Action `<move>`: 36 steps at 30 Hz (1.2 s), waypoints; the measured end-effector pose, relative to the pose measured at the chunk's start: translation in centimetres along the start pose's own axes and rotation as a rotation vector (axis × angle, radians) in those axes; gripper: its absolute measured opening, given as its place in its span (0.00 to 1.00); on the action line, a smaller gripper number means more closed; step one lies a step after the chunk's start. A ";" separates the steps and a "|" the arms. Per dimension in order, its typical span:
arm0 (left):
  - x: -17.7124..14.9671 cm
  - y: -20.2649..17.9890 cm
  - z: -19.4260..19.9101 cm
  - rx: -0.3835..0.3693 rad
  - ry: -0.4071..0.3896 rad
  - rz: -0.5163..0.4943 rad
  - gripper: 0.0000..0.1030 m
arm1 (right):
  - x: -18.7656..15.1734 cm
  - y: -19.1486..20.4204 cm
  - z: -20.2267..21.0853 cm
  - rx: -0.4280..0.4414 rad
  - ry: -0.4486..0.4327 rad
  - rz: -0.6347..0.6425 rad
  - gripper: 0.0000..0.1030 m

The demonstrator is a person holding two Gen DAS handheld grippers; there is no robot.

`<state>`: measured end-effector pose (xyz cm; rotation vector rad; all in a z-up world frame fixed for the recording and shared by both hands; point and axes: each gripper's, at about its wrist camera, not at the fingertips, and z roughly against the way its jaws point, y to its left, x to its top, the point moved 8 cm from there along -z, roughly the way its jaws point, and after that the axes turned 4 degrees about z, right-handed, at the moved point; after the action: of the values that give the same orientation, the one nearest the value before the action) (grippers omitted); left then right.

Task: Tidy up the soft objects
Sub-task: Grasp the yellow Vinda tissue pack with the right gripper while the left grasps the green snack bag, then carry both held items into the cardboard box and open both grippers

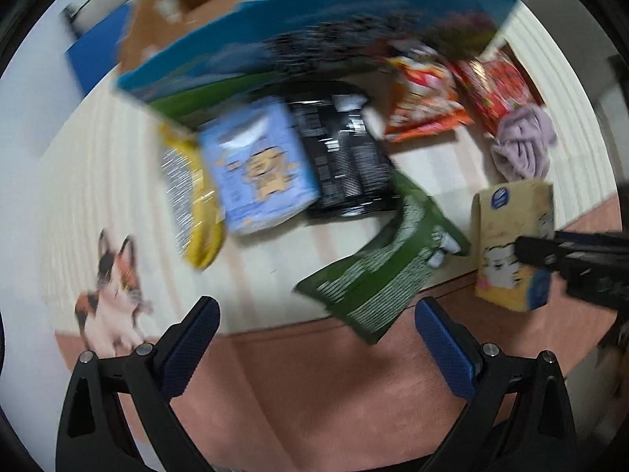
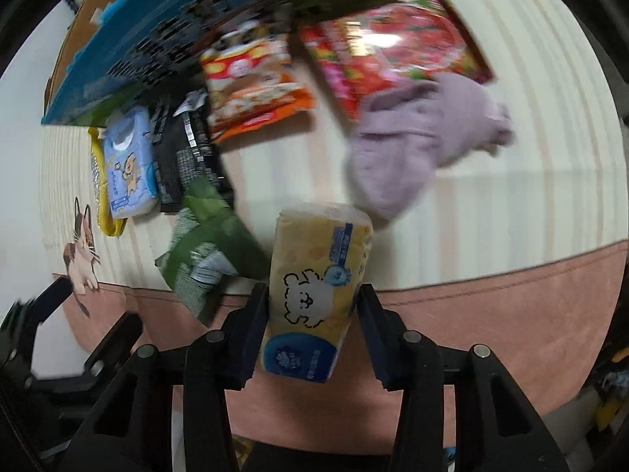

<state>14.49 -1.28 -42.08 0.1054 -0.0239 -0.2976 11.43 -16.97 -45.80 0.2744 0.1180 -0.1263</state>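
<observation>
We see first the cream striped mat with a pink border (image 2: 511,204), which has a calico cat printed at one corner (image 1: 112,295) and carries almost everything here. At its far side lies a large flat blue and green package with dark print (image 1: 314,35), and behind it a brown cardboard box (image 1: 177,4); both are blurred.

On the mat, a red glossy snack bag (image 2: 393,47) lies at the far right, and a crumpled lilac cloth (image 2: 412,145) covers its near edge. Beside the red bag is an orange snack bag (image 2: 255,90). To the left we find three packs side by side and touching: a black pouch with white text (image 1: 346,157), a light blue soft pack with a cartoon animal (image 1: 263,165) and a yellow bag (image 1: 192,196). Nearer to us a dark green pouch with white print (image 1: 389,259) lies tilted, its corner over the pink border.

The right gripper (image 2: 312,328) is closed on a yellow soft tissue pack with a drawn white bear (image 2: 314,275); its two fingers press the pack from both sides, and the pack stands upright over the near border of the mat, just beside the green pouch. In the left wrist view the same pack is at the right, with a black finger on its face.

The left gripper (image 1: 316,344) is wide open with nothing between its blue ribbed pads (image 1: 188,350), above the pink border.
</observation>
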 end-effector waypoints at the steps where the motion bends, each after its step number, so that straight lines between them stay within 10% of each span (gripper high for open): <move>1: 0.3 -0.7 -0.4 -0.003 0.004 -0.030 0.99 | -0.2 -0.8 0.3 0.005 -0.001 -0.014 0.46; 5: 1.1 -3.6 -2.8 0.021 0.048 -0.149 0.99 | -0.9 -3.9 0.9 0.011 0.007 -0.059 0.47; 8: 1.2 -4.9 -4.2 0.015 0.083 -0.164 0.72 | -1.2 -5.4 1.3 -0.010 0.004 -0.085 0.47; 9: 1.0 -5.0 -4.6 0.010 0.104 -0.151 0.53 | -1.2 -6.0 1.5 -0.050 -0.011 -0.089 0.49; 15: 0.0 -3.3 -4.4 -0.087 0.165 0.088 0.40 | -1.4 -7.6 1.3 -0.045 -0.010 -0.123 0.71; 23: -3.1 -0.6 -5.6 -0.192 0.297 0.386 0.42 | -2.4 -6.0 -1.8 -0.088 0.050 -0.068 0.73; 36: -5.5 1.0 4.9 -0.219 0.149 0.454 0.32 | -4.7 -3.7 0.7 -0.053 -0.010 0.007 0.64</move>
<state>9.33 0.83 -37.14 -0.0962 0.1314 0.1627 6.38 -20.20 -45.46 0.2216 0.1099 -0.1175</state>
